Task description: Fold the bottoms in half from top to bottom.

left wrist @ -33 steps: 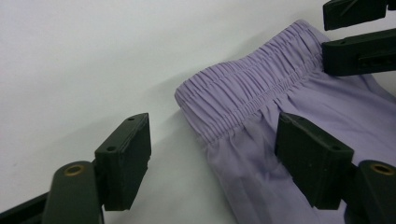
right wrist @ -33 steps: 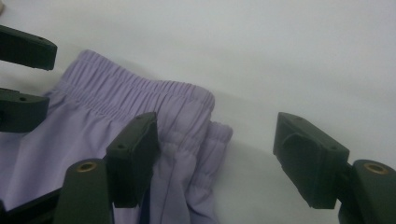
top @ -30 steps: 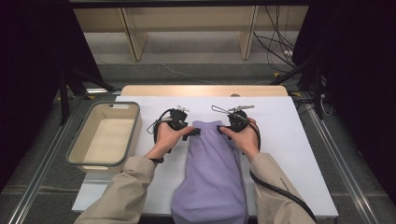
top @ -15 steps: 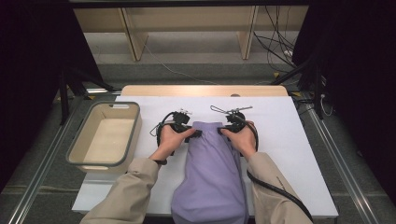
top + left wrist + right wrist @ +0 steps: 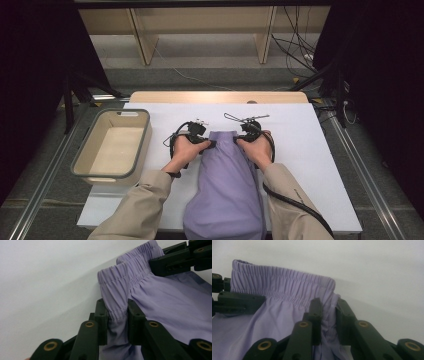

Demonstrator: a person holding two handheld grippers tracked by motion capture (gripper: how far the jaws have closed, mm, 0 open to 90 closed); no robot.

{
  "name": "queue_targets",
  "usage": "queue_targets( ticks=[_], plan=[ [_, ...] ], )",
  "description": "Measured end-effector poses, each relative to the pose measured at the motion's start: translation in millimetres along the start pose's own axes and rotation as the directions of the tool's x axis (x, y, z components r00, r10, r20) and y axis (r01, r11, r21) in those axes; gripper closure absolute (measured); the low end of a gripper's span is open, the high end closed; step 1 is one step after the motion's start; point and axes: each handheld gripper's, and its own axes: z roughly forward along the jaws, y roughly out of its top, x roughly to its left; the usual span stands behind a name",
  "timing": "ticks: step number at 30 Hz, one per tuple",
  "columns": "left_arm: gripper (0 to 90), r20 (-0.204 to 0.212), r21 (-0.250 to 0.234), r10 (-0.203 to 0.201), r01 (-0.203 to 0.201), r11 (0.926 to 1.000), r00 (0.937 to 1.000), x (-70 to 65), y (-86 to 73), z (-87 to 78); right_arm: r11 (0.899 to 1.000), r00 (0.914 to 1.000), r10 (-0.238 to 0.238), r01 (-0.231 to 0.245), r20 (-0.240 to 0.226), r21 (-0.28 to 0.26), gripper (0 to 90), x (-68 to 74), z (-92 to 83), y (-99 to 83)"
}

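garment: lilac elastic-waist shorts (image 5: 226, 185), lying flat on the white tabletop (image 5: 310, 150), waistband at the far end, legs running back toward the person and off the near edge

left tongs (image 5: 117, 321): jaws have just been closing, now pinched on the left corner of the waistband (image 5: 125, 277), fabric bunched between the pads

right tongs (image 5: 328, 320): same deal, just been closing, now clamped on the right corner of the waistband

feel: thin, floppy, light cloth I'd say; won't hold any shape, will sag in the middle and probably a bit slick

where to grab: the gathered elastic is the thickest, grippiest bit, so the two corners look like the right call

watch out: a pull too far apart may just stretch the elastic

nearby: beige bin (image 5: 111, 150) to the left, well apart from the shorts
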Motion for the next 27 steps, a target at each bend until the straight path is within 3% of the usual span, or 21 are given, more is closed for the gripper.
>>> queue_targets(
  ticks=[11, 15, 23, 27],
  plan=[
    [78.6, 0.014, -0.042, 0.020, -0.020, 0.9989, 0.9997, 0.1, -4.7, -2.0, 0.999, 0.9996, 0.018, -0.019, -0.023, -0.046, 80.6, -1.8, -2.1, -4.8],
    [78.8, 0.022, -0.053, 0.024, -0.023, 0.9983, 0.9995, 0.4, -3.3, -5.5, 0.998, 0.9995, -0.003, 0.001, -0.031, -0.069, 80.7, -0.8, -7.2, -4.3],
    [78.6, 0.065, -0.087, -0.007, 0.012, 0.9962, 0.9979, 2.8, 4.5, -18.0, 0.989, 0.9976, -0.053, 0.046, -0.044, -0.144, 80.6, 3.9, -26.0, -1.8],
    [78.6, 0.052, -0.102, 0.016, -0.011, 0.9948, 0.9985, 0.8, 9.5, -22.4, 0.984, 0.9969, -0.068, 0.061, -0.039, -0.170, 80.6, 6.0, -32.1, 1.5]
  ],
)
